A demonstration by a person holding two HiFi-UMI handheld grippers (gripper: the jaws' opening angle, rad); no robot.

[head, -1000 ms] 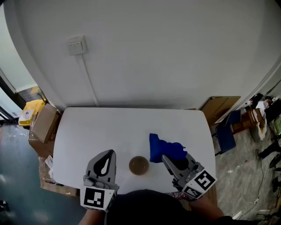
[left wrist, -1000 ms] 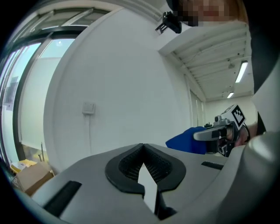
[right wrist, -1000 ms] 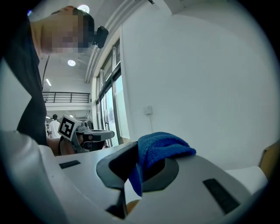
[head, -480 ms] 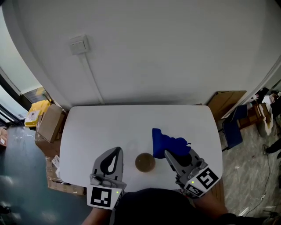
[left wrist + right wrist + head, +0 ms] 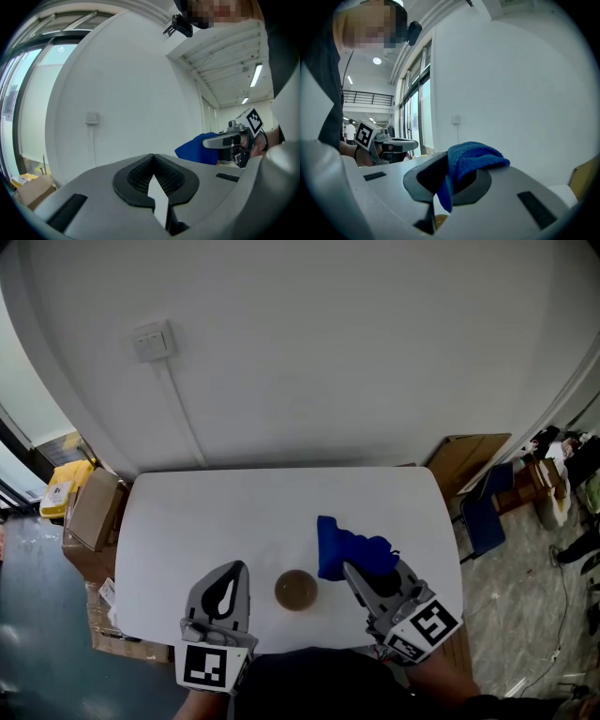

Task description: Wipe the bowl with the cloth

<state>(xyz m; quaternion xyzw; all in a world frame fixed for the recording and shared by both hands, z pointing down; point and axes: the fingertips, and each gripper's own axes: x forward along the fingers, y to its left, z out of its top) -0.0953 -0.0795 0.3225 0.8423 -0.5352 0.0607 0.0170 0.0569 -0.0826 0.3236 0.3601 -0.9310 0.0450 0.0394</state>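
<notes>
Off the table's left edge, a cardboard box (image 5: 92, 507) is lying on the floor. At the near left of the white table (image 5: 234, 512), the left gripper (image 5: 235, 570) is pointing toward the far wall, its jaws pressing together with nothing between them. Just to its right, the brown bowl (image 5: 296, 591) is sitting upright close to the table's near edge, with neither gripper touching it. Right of the bowl, the right gripper (image 5: 348, 569) is pinching the blue cloth (image 5: 349, 549), which is bunching out past the jaw tips toward the far side, just beside the bowl.
</notes>
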